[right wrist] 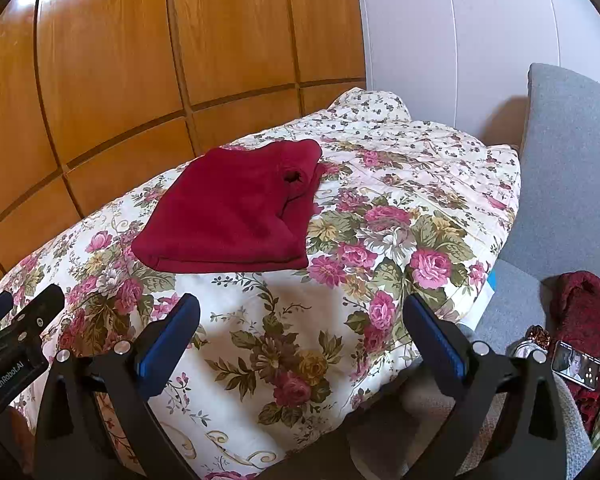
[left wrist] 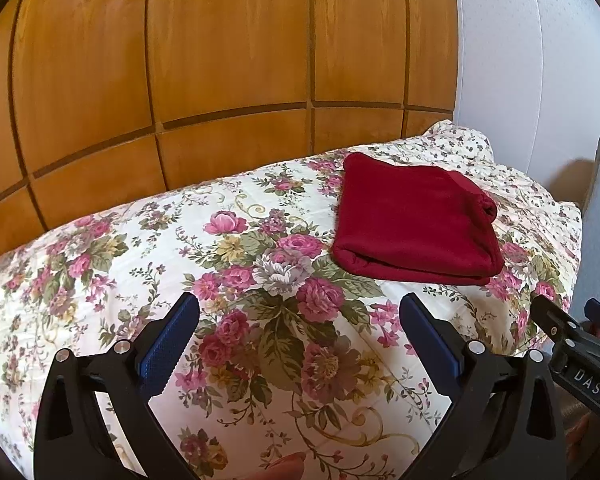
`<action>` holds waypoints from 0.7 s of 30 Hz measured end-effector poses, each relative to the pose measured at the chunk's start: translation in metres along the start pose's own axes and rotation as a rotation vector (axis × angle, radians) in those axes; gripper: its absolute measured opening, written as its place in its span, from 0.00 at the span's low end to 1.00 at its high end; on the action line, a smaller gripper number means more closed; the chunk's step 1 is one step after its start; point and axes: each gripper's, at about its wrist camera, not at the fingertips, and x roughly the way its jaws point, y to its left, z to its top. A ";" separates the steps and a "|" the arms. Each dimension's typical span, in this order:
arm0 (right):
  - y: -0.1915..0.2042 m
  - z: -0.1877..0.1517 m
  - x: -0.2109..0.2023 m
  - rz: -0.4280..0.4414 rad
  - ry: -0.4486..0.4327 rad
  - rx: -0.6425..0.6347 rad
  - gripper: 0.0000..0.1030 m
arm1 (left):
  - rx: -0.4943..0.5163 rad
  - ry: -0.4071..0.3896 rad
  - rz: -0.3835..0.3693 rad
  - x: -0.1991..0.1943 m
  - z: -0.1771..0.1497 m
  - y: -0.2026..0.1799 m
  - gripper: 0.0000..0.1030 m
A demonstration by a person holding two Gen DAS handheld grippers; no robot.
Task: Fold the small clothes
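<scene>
Counted across both wrist views:
- folded red garment [left wrist: 414, 228]: one, on the floral quilt [left wrist: 140, 248]: one.
- grippers: two, left gripper [left wrist: 299, 320] and right gripper [right wrist: 301, 320], two blue-padded fingers each.
- phone [right wrist: 577, 365]: one, screen lit.
- crumpled dark red cloth [right wrist: 588, 308] on the grey chair [right wrist: 572, 152]: one of each.

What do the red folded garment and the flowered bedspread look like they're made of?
Red garment: apparently fleece or soft knit; matte, fuzzy surface, thick rounded fold edges. Bedspread: seemingly quilted printed cotton; matte, faint stitched lines and puffiness.
</scene>
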 end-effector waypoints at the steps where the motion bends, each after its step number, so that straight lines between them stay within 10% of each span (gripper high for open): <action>1: 0.000 0.000 0.000 0.001 0.000 0.000 0.98 | 0.000 0.000 0.001 0.000 0.000 0.000 0.96; 21: 0.001 0.000 0.001 -0.001 0.002 -0.001 0.98 | 0.004 0.019 0.009 0.001 0.000 -0.004 0.96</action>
